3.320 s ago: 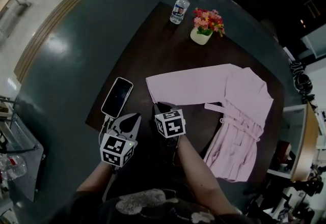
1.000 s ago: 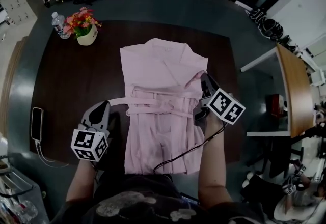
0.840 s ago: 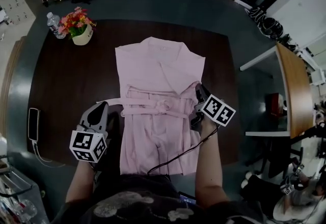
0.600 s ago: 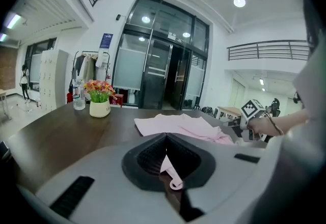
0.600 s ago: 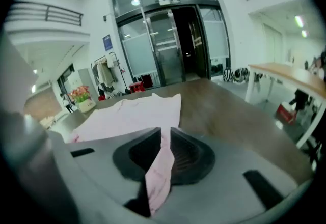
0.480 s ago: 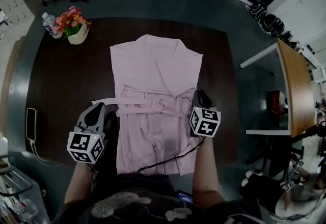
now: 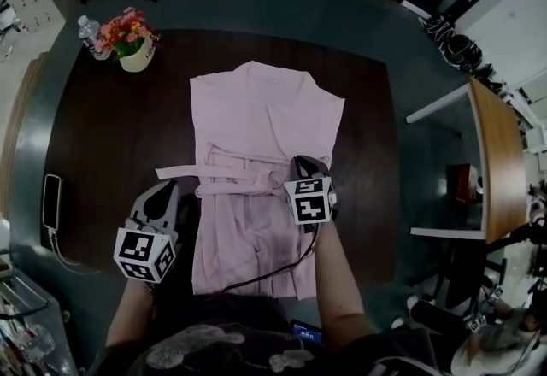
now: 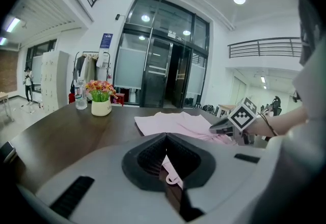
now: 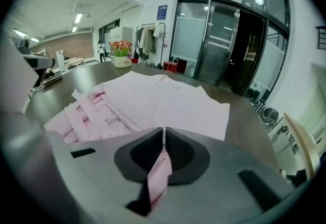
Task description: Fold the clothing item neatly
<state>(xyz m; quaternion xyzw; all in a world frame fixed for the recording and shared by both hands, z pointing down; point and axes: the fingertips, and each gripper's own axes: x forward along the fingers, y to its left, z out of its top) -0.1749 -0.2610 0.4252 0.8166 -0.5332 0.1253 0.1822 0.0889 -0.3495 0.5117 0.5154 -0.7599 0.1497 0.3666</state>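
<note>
A pink robe (image 7: 261, 126) lies flat on the dark table (image 7: 102, 135), collar away from me, its belt (image 7: 184, 170) sticking out to the left. My left gripper (image 7: 165, 192) sits at the robe's left edge just below the belt end. In the left gripper view (image 8: 165, 136) it is shut on a strip of pink cloth (image 8: 170, 171). My right gripper (image 7: 305, 165) is over the robe's right half near the belt. Its jaws have just been closing, and it (image 9: 164, 131) is shut on a fold of the pink robe (image 9: 153, 101).
A flower pot (image 7: 132, 45) and a water bottle (image 7: 87, 28) stand at the table's far left corner. A phone (image 7: 51, 199) lies at the left edge. A thin black cable (image 7: 256, 279) runs across the robe's hem. A wooden desk (image 7: 491, 161) stands to the right.
My right gripper has come down and leftward from the robe's right edge to over its right half, rolling as it went. The left gripper has barely shifted.
</note>
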